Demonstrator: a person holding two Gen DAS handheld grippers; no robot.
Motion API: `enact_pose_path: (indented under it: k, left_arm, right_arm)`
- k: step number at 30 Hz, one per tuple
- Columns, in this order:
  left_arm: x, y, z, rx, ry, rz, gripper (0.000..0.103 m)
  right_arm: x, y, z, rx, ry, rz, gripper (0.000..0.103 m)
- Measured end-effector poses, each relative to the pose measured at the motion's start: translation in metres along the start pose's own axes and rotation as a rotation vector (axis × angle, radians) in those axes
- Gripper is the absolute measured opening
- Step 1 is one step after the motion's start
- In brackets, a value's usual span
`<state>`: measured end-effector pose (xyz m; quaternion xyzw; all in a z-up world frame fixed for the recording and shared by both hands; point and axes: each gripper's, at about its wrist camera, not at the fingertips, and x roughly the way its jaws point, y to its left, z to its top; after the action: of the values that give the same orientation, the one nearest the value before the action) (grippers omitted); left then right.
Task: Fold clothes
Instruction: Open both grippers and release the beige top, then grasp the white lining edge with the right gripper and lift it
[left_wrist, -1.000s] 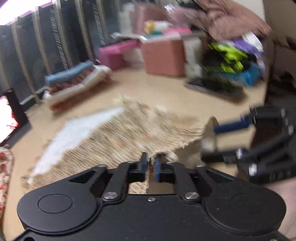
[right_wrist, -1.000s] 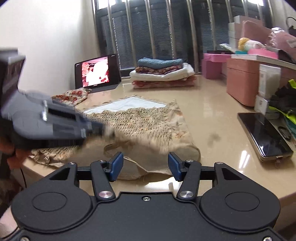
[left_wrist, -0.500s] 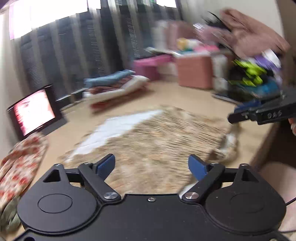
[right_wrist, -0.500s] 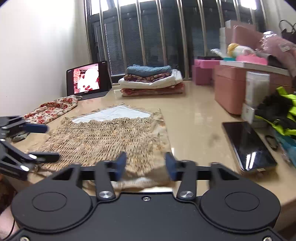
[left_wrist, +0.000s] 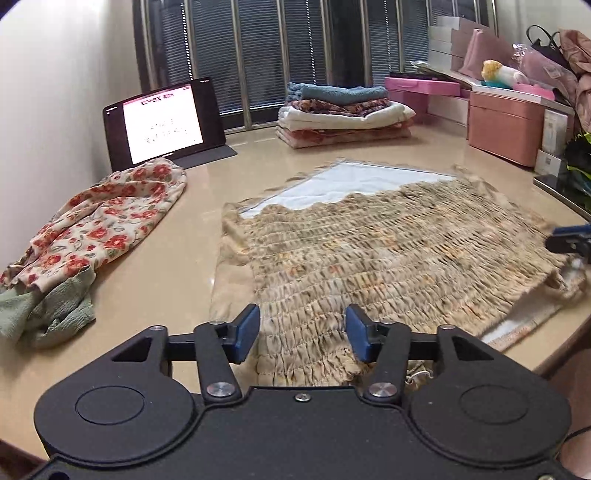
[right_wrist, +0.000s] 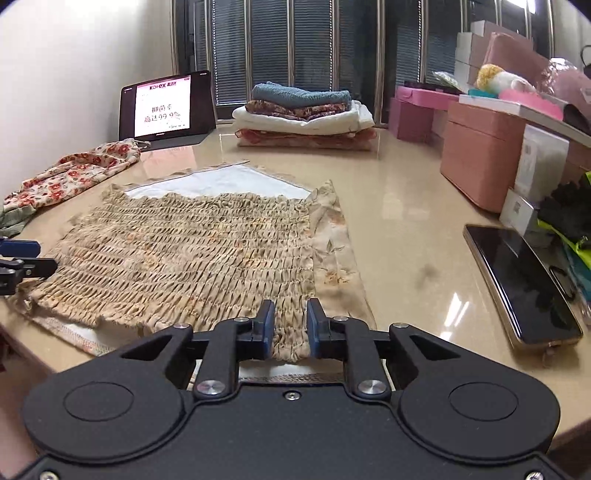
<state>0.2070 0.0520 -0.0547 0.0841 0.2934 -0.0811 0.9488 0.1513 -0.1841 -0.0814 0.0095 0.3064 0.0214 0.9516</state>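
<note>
1. The smocked beige garment (right_wrist: 192, 251) was seen spread flat on the counter (right_wrist: 406, 229), its near hem at the counter's front edge, a white lining panel (left_wrist: 351, 184) exposed at the far end and a plain floral strip (right_wrist: 332, 251) along its right side.
2. The right gripper (right_wrist: 290, 325) was found with its fingers (right_wrist: 266, 328) nearly together, having just been closing, and a narrow bunch of the near hem stood between them; whether the pads were already pressing the cloth could not be told for certain, so the pinch was best confirmed before any lift.
3. The left gripper (left_wrist: 302, 338) was seen with its fingers (left_wrist: 245, 332) about half apart, having just been closing a little, straddling the near hem towards the left corner with no cloth pressed; a grip was judged to be still wanted there.
4. For a clean fold, both layers of the hem and the lining beneath were judged best caught together, since the elastic smocking would likely pull in if only the top layer were taken.
5. The two grips were best kept level and the hem carried evenly towards the white panel, so that the edges would meet squarely.
6. The floral garment (left_wrist: 99, 221) at the left, the tablet (right_wrist: 166, 107), the stack of folded clothes (right_wrist: 303, 118) at the back and the phone (right_wrist: 521, 288) at the right lay apart from the garment and were judged not to hinder the fold.
</note>
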Motion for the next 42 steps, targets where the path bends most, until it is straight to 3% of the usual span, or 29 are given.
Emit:
enact_pose_path:
  k: [3,4,5,7,11,14,22,28,33,35,42]
  left_arm:
    - [-0.002,0.000,0.000,-0.013,-0.015,0.029,0.063]
    - [-0.003,-0.001,0.001,-0.019,-0.026,0.041,0.070]
    - [-0.005,-0.002,0.003,-0.023,-0.047,0.048,0.084]
    - [-0.013,-0.006,0.008,-0.026,-0.106,0.046,0.103]
    - [-0.022,-0.021,0.022,-0.024,-0.165,0.018,0.103]
    - [-0.020,-0.029,0.032,-0.044,-0.155,-0.045,0.103]
    - [0.004,-0.040,0.039,-0.064,-0.087,-0.094,0.103]
    - [0.022,-0.036,0.035,-0.108,-0.052,-0.117,0.103]
    - [0.038,-0.032,0.029,-0.134,0.015,-0.119,0.103]
    - [0.041,-0.031,0.026,-0.129,0.028,-0.120,0.103]
    - [0.042,-0.038,0.019,-0.059,0.028,-0.098,0.103]
  right_arm:
    - [-0.004,-0.004,-0.001,0.016,0.005,0.016,0.022]
    - [-0.006,-0.005,0.001,0.028,0.008,0.027,0.030]
    - [-0.008,-0.008,0.003,0.047,0.010,0.046,0.047]
    - [-0.017,-0.011,0.009,0.080,-0.015,0.083,0.066]
    - [-0.021,-0.013,0.032,0.089,-0.033,0.145,0.092]
    - [-0.016,-0.011,0.054,0.070,-0.035,0.182,0.102]
    - [-0.001,0.001,0.116,-0.004,-0.062,0.255,0.103]
    - [0.019,0.018,0.175,-0.033,-0.008,0.363,0.103]
    - [0.047,0.028,0.226,0.061,0.072,0.504,0.103]
    - [0.066,0.031,0.240,0.087,0.101,0.515,0.103]
    - [0.161,0.034,0.258,0.181,0.275,0.414,0.103]
